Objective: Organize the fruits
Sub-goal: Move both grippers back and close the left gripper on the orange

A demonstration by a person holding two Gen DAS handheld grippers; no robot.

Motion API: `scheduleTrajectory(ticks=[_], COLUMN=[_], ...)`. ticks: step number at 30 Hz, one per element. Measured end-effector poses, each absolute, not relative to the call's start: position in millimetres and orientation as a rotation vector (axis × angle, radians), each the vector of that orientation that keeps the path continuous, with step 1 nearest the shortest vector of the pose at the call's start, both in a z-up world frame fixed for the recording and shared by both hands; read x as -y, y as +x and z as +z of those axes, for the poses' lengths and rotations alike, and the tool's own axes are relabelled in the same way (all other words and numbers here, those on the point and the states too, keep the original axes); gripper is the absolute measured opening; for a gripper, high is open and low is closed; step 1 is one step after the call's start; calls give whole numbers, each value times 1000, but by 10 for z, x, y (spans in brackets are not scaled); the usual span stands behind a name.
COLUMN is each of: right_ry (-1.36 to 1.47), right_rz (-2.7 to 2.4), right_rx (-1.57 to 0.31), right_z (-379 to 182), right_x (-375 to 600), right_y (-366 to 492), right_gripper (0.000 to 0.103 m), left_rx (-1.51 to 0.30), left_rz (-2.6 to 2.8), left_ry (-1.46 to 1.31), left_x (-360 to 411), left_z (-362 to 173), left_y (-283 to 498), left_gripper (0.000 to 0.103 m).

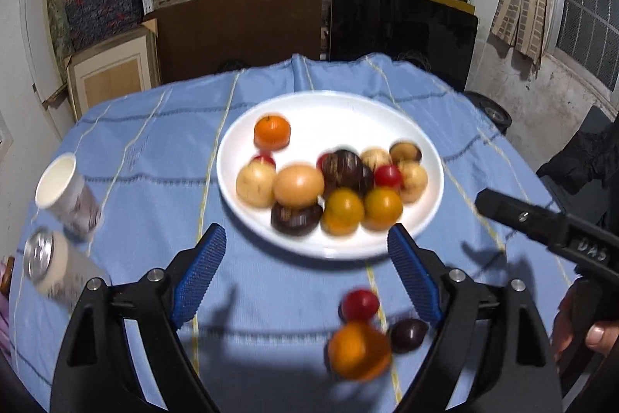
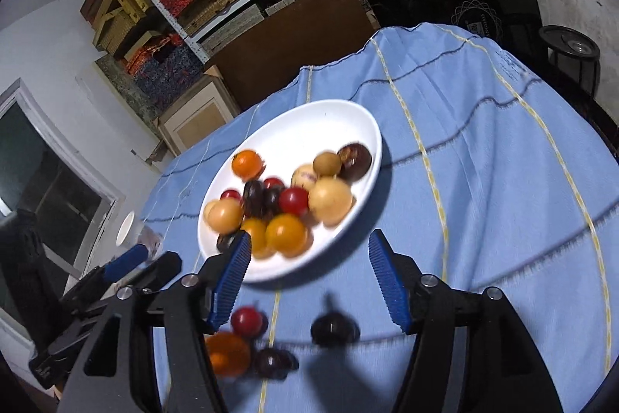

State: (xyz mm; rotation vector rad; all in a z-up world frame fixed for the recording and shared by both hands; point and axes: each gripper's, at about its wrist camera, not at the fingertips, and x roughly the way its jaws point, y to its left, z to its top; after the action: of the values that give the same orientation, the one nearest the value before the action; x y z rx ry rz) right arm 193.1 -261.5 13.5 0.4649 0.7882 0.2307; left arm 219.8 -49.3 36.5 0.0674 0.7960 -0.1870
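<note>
A white plate (image 1: 387, 111) on the blue tablecloth holds several fruits: oranges, red tomatoes, tan and dark round ones. It also shows in the right wrist view (image 2: 332, 119). On the cloth in front of the plate lie a red tomato (image 1: 359, 304), an orange fruit (image 1: 359, 351) and a dark fruit (image 1: 408, 335). In the right wrist view these are the tomato (image 2: 247, 321), the orange fruit (image 2: 227, 354), a dark fruit (image 2: 272, 362), plus another dark fruit (image 2: 334, 328). My left gripper (image 1: 305, 254) is open and empty above the cloth. My right gripper (image 2: 307, 258) is open and empty.
A paper cup (image 1: 67, 196) and a can (image 1: 50, 264) stand at the table's left. The right gripper's body (image 1: 553, 227) reaches in from the right. Shelves with boxes, a brown board (image 1: 240, 29) and a black panel (image 1: 402, 26) stand behind the table.
</note>
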Motion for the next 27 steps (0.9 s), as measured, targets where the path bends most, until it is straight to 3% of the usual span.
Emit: scheduleTrajectory(ticks=[1, 9, 27], right_ry=[452, 381, 334], right_rz=[225, 211, 238], right_rx=[-781, -762, -818], right_z=[139, 87, -272], right_x=[2599, 2526, 2507], right_y=[1869, 1389, 1178], right_gripper=[74, 79, 79], left_rx=[-804, -862, -922], left_rz=[-186, -185, -181], left_ry=[69, 36, 101], left_x=[491, 423, 583], left_z=[329, 98, -245], left_y=[2146, 1747, 1506], left_gripper=[83, 83, 83])
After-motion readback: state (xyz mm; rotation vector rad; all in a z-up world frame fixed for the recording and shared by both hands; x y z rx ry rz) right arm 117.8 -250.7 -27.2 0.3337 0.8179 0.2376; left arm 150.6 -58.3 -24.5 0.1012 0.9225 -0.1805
